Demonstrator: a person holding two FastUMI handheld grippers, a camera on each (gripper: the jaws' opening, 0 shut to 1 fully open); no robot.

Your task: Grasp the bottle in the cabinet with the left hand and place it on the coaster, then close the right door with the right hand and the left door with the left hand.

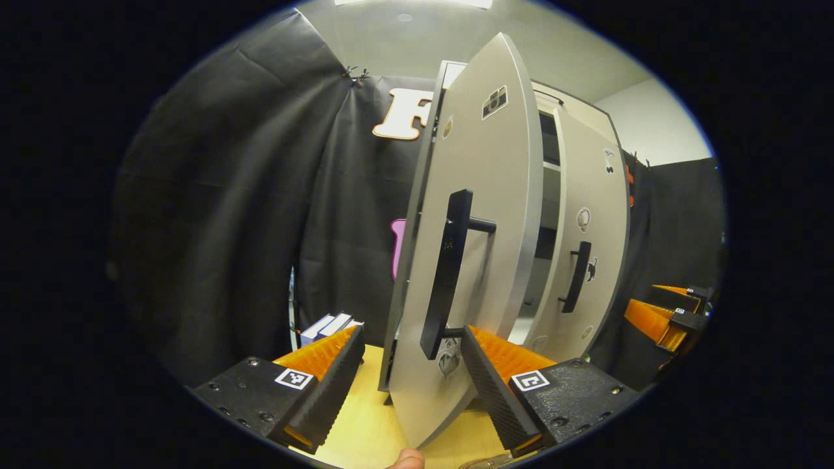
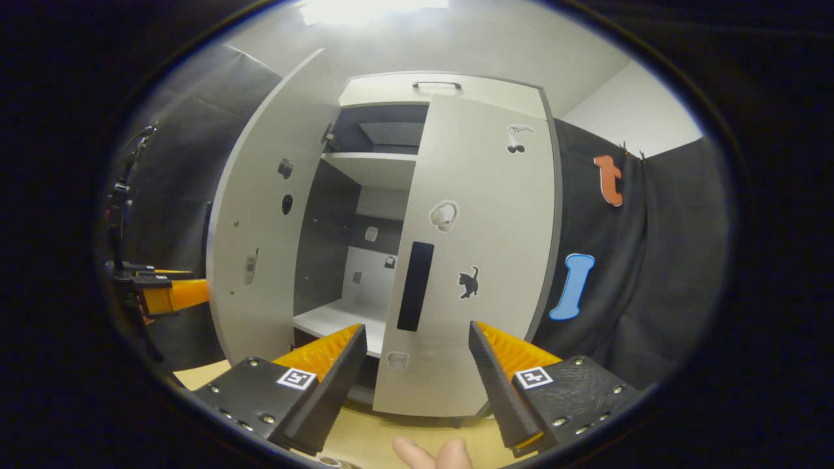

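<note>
A: At the cabinet [image 2: 449, 85], where did things stand?

B: L door [image 1: 475, 260] was swung partway, seen nearly edge-on in the left gripper view. Left tongs [image 1: 412, 365] sat wide apart right at it. One finger [image 1: 485, 378] was just beside the bottom end of the dark bar handle [image 1: 449, 273]; couldn't tell if it touched. Nothing was held between them.

A: And the R door?

B: R door [image 2: 469, 260] looked about shut in the right gripper view, its dark handle [image 2: 415, 285] facing the camera. Right tongs [image 2: 416, 365] were spread wide too, gripping nothing, hovering in front of the door w/ the handle above the gap.

A: Bottle?

B: Couldn't make it out. Cabinet interior seen through the gap had a white lower shelf [image 2: 326, 319] and an upper shelf [image 2: 371, 166], w/ only small stickers on the back wall.

A: Anything else?

B: Yellowish wood surface [image 1: 365, 423] under the cabinet. Fingertips of the person's hand [image 2: 433, 453] at the bottom edge of the right gripper view. Left tongs also showed far off at that view's edge, beside the L door. Some flat bluish-white items [image 1: 329, 326] lay on the surface by the cabinet's side.
</note>
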